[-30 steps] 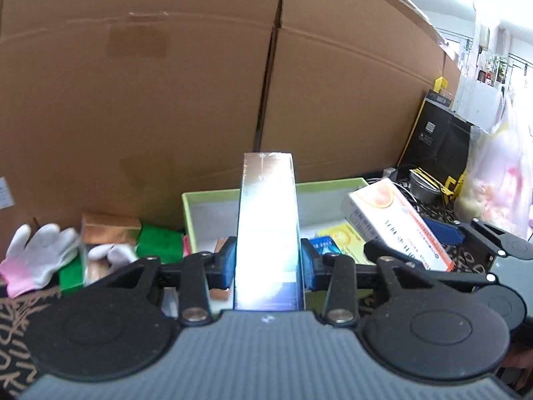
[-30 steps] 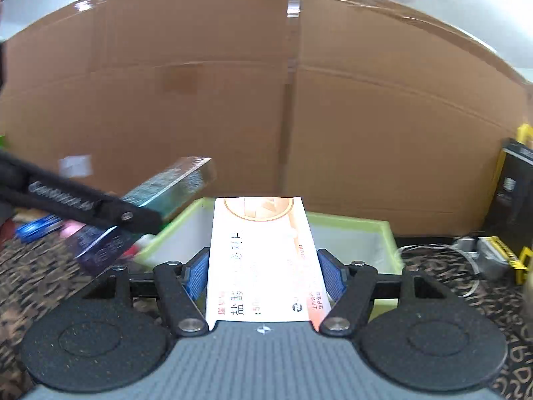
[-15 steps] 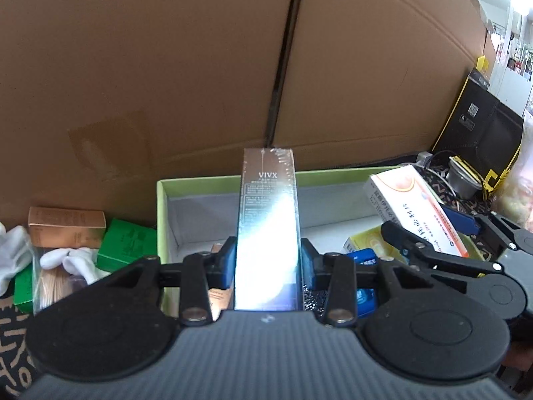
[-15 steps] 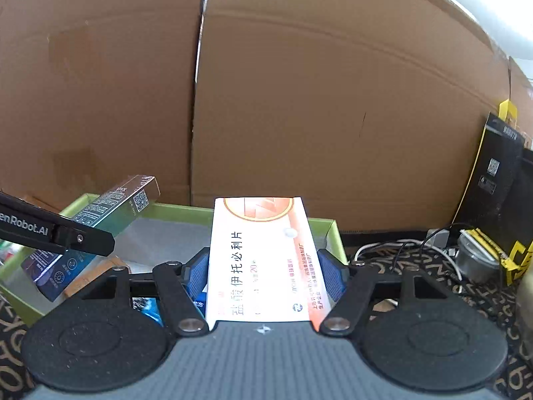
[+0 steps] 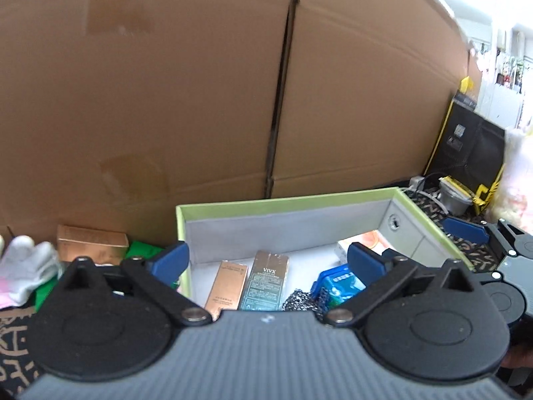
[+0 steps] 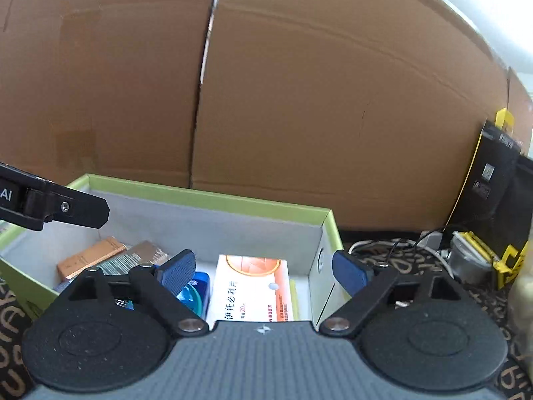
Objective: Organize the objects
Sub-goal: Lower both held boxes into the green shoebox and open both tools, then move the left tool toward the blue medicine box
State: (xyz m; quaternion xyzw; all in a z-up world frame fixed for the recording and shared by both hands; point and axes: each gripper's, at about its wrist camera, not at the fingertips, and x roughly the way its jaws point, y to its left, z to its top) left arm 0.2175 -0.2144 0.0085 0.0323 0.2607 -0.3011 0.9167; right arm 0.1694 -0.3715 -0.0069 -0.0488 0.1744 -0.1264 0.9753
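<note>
Both grippers spread wide over green tray, boxes dropped inside.

Far left outside tray: white glove point(image 5: 23, 268), copper box point(image 5: 91, 243), green box point(image 5: 143, 250) against cardboard wall point(image 5: 166, 100). Left gripper point(image 5: 266, 261) jaws just opened, nothing pinched, hovering over green tray point(image 5: 286, 200); beneath it bronze box point(image 5: 226, 286) and VIVX box point(image 5: 266, 281) lying flat side by side on tray floor, blue pack point(image 5: 336, 283) and dark mesh scrubber point(image 5: 298, 300) to their right. Right gripper point(image 6: 263, 271) jaws just opened too, released, white-orange medicine box point(image 6: 251, 288) lying flat in tray's right end between the pads, not touched. Black-yellow case point(image 6: 493, 180) far right.
</note>
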